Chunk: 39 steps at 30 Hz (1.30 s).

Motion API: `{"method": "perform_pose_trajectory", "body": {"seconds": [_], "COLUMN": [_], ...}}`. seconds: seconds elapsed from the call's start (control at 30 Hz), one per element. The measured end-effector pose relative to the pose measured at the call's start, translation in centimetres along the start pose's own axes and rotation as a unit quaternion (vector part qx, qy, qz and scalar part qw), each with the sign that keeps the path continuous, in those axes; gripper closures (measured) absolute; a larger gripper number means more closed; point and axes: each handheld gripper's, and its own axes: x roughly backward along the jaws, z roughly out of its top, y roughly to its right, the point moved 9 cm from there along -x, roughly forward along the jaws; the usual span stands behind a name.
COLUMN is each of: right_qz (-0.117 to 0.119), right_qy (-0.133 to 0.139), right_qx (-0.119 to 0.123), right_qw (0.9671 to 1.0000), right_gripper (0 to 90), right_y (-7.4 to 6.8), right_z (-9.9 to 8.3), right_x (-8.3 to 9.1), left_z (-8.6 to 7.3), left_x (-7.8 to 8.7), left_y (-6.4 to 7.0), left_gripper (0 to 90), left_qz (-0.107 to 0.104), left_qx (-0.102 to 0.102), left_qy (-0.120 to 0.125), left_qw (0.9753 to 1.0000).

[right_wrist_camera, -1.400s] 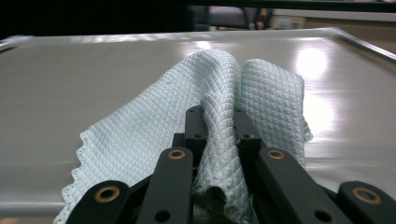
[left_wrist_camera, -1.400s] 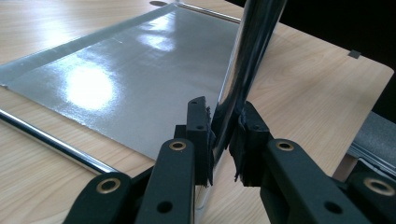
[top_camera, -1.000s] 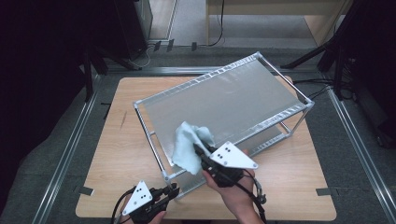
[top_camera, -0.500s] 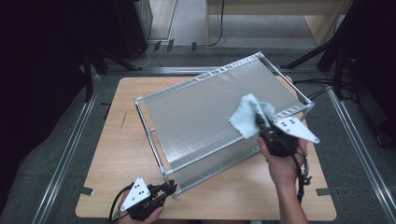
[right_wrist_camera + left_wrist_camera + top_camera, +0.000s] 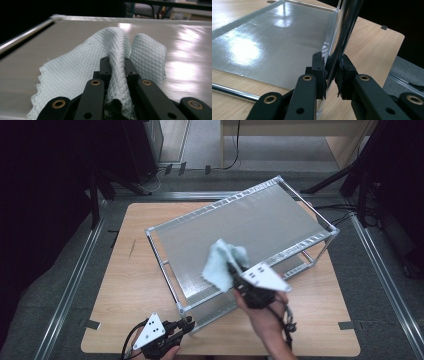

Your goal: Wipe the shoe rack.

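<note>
1. Since half a second ago, I am bringing my right gripper (image 5: 231, 269) and cloth (image 5: 220, 261) back leftward across the shelf (image 5: 270, 220).
2. It is clamping the cloth against the shelf top.
3. I am clamping my left gripper (image 5: 189, 322) on the near corner post (image 5: 342, 32).

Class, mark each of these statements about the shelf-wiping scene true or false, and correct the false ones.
1. The right gripper pinches a pale cloth. True.
2. The left gripper clamps a chrome post of the shelf rack. True.
3. The cloth lies on the wooden table. False: it rests on the rack's top shelf.
4. The rack lies tipped on its side. False: it stands upright.
</note>
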Motion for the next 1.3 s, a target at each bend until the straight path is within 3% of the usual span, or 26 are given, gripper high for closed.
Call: {"method": "perform_pose_trajectory", "body": {"seconds": [0.1, 0.17, 0.23, 0.27, 0.33, 0.43, 0.53, 0.57, 0.67, 0.77, 0.87, 0.97, 1.0, 1.1, 1.2, 1.3], "right_qz": [0.054, 0.084, 0.087, 0.087, 0.075, 0.018, -0.041, -0.070, -0.111, -0.125, -0.164, -0.215, -0.228, -0.224, -0.207, -0.157], "right_qy": [-0.001, -0.002, 0.000, 0.000, -0.002, -0.002, -0.002, -0.001, 0.003, 0.018, 0.036, 0.041, 0.041, 0.034, 0.023, 0.016], "right_qx": [0.032, 0.042, 0.061, 0.057, 0.048, 0.032, 0.010, 0.004, -0.031, -0.068, -0.087, -0.101, -0.105, -0.106, -0.083, -0.065], "right_qw": [0.9980, 0.9955, 0.9943, 0.9946, 0.9960, 0.9993, 0.9991, 0.9975, 0.9933, 0.9897, 0.9821, 0.9704, 0.9671, 0.9683, 0.9747, 0.9853], "right_gripper": [81.5, 81.4, 81.6, 81.8, 82.1, 82.3, 82.3, 82.3, 82.0, 81.6, 81.4, 81.4, 81.4, 81.5, 81.5, 81.5], "right_y": [-5.4, -7.5, -8.3, -8.0, -6.7, -2.1, 3.0, 5.2, 10.2, 13.9, 17.4, 20.4, 20.9, 20.4, 17.8, 14.2], "right_z": [0.2, 0.2, 0.2, 0.3, 0.3, 0.2, 0.0, -0.1, -0.5, -0.8, -1.0, -1.7, -2.1, -3.4, -3.8, -3.4], "right_x": [0.2, 0.3, 0.3, 0.3, 0.2, 0.2, 0.8, 1.3, 2.5, 3.9, 5.9, 7.7, 8.0, 7.6, 6.9, 5.9], "left_z": [0.0, 0.0, -0.1, -0.1, -0.1, -0.1, -0.2, -0.2, -0.2, -0.2, -0.3, -0.3, -0.3, -0.3, -0.2, -0.2], "left_x": [-0.1, -0.1, 0.0, 0.1, 0.2, 0.4, 0.6, 0.7, 1.0, 1.2, 1.5, 1.9, 1.9, 1.9, 1.8, 1.7], "left_y": [0.3, 0.4, 0.3, 0.2, 0.0, -0.3, -0.7, -0.9, -1.3, -1.7, -2.3, -2.8, -2.9, -2.9, -2.9, -2.8], "left_gripper": [78.7, 78.9, 79.0, 79.0, 79.1, 79.1, 79.0, 79.0, 79.0, 79.0, 78.9, 78.7, 78.7, 78.9, 79.1, 79.2], "left_qz": [-0.001, 0.002, 0.003, 0.004, 0.006, 0.009, 0.013, 0.015, 0.019, 0.027, 0.035, 0.043, 0.045, 0.048, 0.047, 0.045], "left_qx": [-0.008, -0.009, -0.012, -0.012, -0.010, -0.009, -0.004, -0.004, -0.001, 0.001, 0.007, 0.012, 0.013, 0.010, 0.007, 0.006], "left_qy": [0.000, -0.001, -0.003, -0.004, -0.004, -0.003, -0.001, -0.001, 0.000, 0.000, 0.002, 0.002, 0.002, 0.000, 0.000, 0.000], "left_qw": [1.0000, 1.0000, 0.9999, 0.9999, 0.9999, 0.9999, 0.9999, 0.9999, 0.9998, 0.9996, 0.9994, 0.9990, 0.9989, 0.9988, 0.9989, 0.9990]}}
